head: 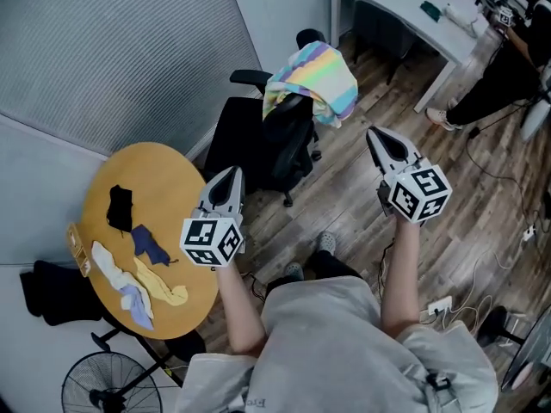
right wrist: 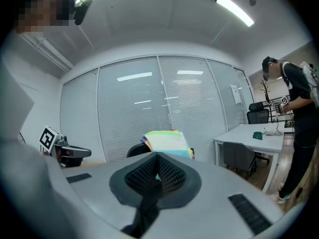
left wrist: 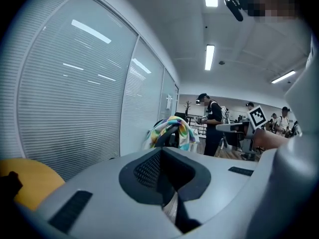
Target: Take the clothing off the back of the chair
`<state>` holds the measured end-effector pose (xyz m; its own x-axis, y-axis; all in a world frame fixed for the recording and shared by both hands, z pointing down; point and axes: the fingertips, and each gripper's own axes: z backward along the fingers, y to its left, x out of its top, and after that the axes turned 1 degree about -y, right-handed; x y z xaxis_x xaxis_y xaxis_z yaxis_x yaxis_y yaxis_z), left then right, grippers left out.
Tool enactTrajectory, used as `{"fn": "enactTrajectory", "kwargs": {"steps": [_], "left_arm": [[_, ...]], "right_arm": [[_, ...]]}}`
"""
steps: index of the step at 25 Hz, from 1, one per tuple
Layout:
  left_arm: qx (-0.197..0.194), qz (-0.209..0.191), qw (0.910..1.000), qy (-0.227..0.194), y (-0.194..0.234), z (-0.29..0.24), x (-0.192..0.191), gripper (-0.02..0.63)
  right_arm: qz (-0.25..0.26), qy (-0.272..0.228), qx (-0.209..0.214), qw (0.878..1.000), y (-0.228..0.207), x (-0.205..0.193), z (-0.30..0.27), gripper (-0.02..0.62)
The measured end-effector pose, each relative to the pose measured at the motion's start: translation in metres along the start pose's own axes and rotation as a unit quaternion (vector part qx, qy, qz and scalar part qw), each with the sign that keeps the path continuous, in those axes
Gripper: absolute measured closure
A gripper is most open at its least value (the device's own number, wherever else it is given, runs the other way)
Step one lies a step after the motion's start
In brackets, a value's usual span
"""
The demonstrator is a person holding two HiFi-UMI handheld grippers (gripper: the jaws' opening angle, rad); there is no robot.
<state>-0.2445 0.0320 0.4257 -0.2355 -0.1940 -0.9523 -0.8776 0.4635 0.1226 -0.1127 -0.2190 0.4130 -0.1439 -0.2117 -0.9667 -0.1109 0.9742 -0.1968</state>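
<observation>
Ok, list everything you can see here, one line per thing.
Striped cloth garment: one, pastel rainbow, draped over the chair's back.
Swivel office chair: one, black, right of the round table.
Round wooden table: one, yellow, at the left.
Small cloth pieces: about four, black, navy, white and yellow, lying on the round table.
Rectangular desk: one, white, top right.
Floor fan: one, black, bottom left, below the table.
Bystander: one, dark clothes, beside the desk.
Left gripper: one, grey, fingers shut, empty, short of the chair.
Right gripper: one, grey, fingers shut, empty.
</observation>
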Motion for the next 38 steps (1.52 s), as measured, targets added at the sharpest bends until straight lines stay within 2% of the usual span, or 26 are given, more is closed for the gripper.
{"fn": "enactTrajectory", "kwargs": {"steps": [8,14,19,22,26,28,31,33,34,35,36,38], "left_arm": [[0.002,0.007,0.9998,0.02,0.002,-0.018,-0.01,0.58],[-0.026,0.006,0.9994,0.022,0.013,-0.045,-0.009,0.58],[-0.078,-0.02,0.9966,0.018,0.03,-0.078,0.012,0.58],[-0.117,-0.017,0.993,0.008,0.039,-0.103,0.024,0.58],[-0.187,0.018,0.9819,-0.022,0.043,-0.135,0.046,0.579],[-0.215,0.013,0.9762,-0.029,0.043,-0.15,0.058,0.578],[-0.228,-0.009,0.9721,-0.053,0.052,-0.169,0.079,0.577],[-0.257,-0.006,0.9639,-0.07,0.059,-0.18,0.091,0.568],[-0.288,-0.001,0.9554,-0.067,0.059,-0.186,0.093,0.499],[-0.326,0.001,0.9436,-0.06,0.057,-0.191,0.095,0.412],[-0.365,-0.003,0.9297,-0.053,0.054,-0.195,0.095,0.366],[-0.43,-0.03,0.9012,-0.043,0.046,-0.203,0.094,0.314]], "right_arm": [[-0.004,-0.01,-0.019,1.0,-0.023,-0.01,-0.005,0.572],[0.008,-0.025,-0.049,0.998,-0.033,-0.002,-0.009,0.572],[-0.017,-0.044,-0.055,0.997,-0.034,0.001,-0.021,0.572],[-0.028,-0.055,-0.046,0.997,-0.03,0.005,-0.027,0.572],[-0.022,-0.06,-0.033,0.997,-0.025,0.015,-0.032,0.572],[-0.023,-0.056,-0.022,0.998,-0.026,0.021,-0.035,0.572],[-0.015,-0.053,-0.023,0.998,-0.03,0.03,-0.039,0.57],[-0.015,-0.061,-0.031,0.998,-0.037,0.036,-0.041,0.566],[-0.017,-0.061,-0.03,0.998,-0.039,0.036,-0.043,0.556],[-0.019,-0.058,-0.025,0.998,-0.041,0.036,-0.045,0.526],[-0.017,-0.053,-0.019,0.998,-0.042,0.035,-0.049,0.495],[-0.007,-0.038,-0.002,0.999,-0.041,0.033,-0.058,0.447]]}}
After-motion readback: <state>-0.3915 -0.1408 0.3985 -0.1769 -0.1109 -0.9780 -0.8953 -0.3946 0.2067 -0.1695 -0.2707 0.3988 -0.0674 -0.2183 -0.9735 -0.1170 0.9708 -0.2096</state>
